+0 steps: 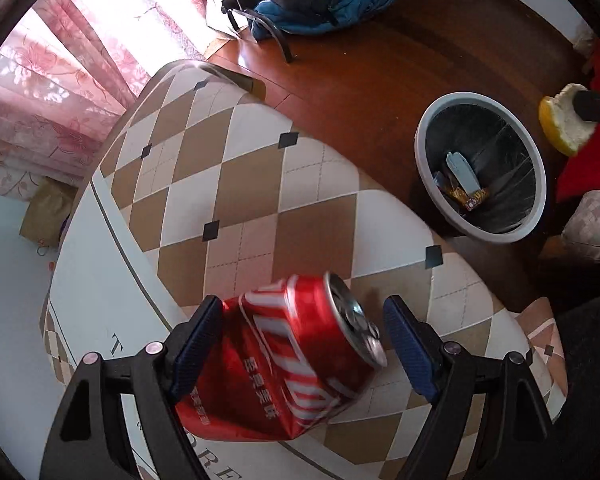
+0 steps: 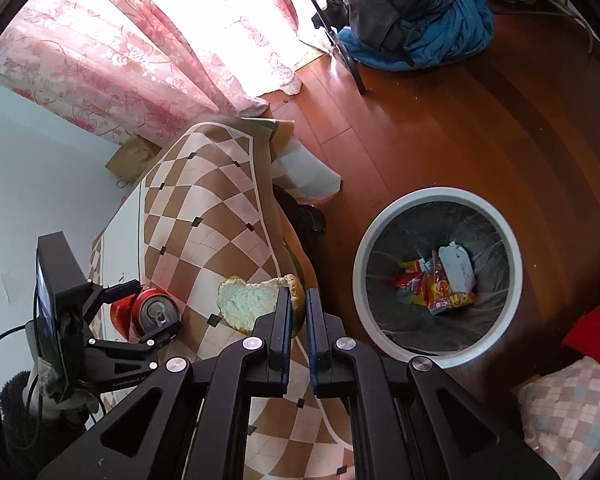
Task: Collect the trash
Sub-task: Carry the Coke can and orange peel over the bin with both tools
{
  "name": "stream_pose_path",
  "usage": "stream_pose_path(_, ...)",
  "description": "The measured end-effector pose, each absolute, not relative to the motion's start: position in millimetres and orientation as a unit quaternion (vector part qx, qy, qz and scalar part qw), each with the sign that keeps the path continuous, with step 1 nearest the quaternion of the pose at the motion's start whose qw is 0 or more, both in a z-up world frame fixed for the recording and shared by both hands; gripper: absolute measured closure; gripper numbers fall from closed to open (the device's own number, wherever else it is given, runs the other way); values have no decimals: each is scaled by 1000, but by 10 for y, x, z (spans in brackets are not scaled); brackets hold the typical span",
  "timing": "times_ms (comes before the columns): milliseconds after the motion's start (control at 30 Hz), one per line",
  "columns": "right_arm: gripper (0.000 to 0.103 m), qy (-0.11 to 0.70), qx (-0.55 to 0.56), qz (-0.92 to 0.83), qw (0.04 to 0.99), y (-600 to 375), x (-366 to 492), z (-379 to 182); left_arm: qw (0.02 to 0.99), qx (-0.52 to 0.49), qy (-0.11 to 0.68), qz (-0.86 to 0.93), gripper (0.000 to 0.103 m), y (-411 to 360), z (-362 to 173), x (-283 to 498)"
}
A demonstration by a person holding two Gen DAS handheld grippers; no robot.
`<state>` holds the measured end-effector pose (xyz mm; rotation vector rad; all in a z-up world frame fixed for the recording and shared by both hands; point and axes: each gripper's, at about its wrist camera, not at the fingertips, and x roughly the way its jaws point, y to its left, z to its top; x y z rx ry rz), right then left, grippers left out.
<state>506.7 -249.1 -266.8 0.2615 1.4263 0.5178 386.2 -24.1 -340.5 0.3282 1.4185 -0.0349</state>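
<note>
A crushed red soda can lies on its side on the checked tablecloth. My left gripper stands open around it, the left pad against the can and a small gap at the right pad. In the right wrist view the can sits between those same fingers. My right gripper is shut on a yellow-rinded fruit peel at the table's edge. The left wrist view shows that peel above and right of the bin. A grey-rimmed trash bin with wrappers inside stands on the floor.
The bin stands on the brown wooden floor right of the table. A chair with piled dark and blue clothes is at the back. Pink curtains hang left. A checked pillow and red cloth lie right.
</note>
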Motion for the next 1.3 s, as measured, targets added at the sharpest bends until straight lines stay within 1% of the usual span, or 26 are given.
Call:
stream_pose_path(67,96,647,119,235,716,-2463,5080,-2696,748,141,648,-17,23,-187,-3358,3832)
stream_pose_path(200,96,649,123,243,710,-2401,5069,-2704,771,97,627,-42,23,-55,-3006,3790)
stream_pose_path(267,96,651,122,244,709,-2370,5057,-2703,770,104,627,-54,23,-37,-2950,3767)
stream_pose_path(433,96,652,124,243,708,-2316,5017,-2688,730,131,663,-106,22,-73,-3145,3622)
stream_pose_path(533,96,654,118,244,706,-2280,4973,-2671,724,177,657,-115,20,-171,-3219,3529)
stream_pose_path(833,96,657,116,248,703,-2198,4880,-2570,697,242,662,-135,20,-266,-3307,3498)
stream_pose_path(967,96,653,117,248,706,-2181,4854,-2499,673,267,676,-138,20,-216,-3478,3471)
stream_pose_path(1033,96,652,119,247,707,-2184,4844,-2478,677,235,686,-129,21,-135,-3501,3494)
stream_pose_path(1067,96,652,120,247,707,-2189,4838,-2470,683,212,687,-129,26,-95,-3491,3501)
stream_pose_path(1100,96,651,120,247,708,-2196,4837,-2468,690,204,683,-127,52,-75,-3476,3498)
stream_pose_path(1133,96,651,119,245,709,-2207,4830,-2463,697,198,680,-111,68,-36,-3467,3500)
stream_pose_path(1233,96,651,121,244,709,-2232,4828,-2457,719,145,673,-95,69,86,-3393,3477)
stream_pose_path(1300,96,649,122,244,710,-2254,4820,-2446,732,137,664,-70,69,140,-3349,3430)
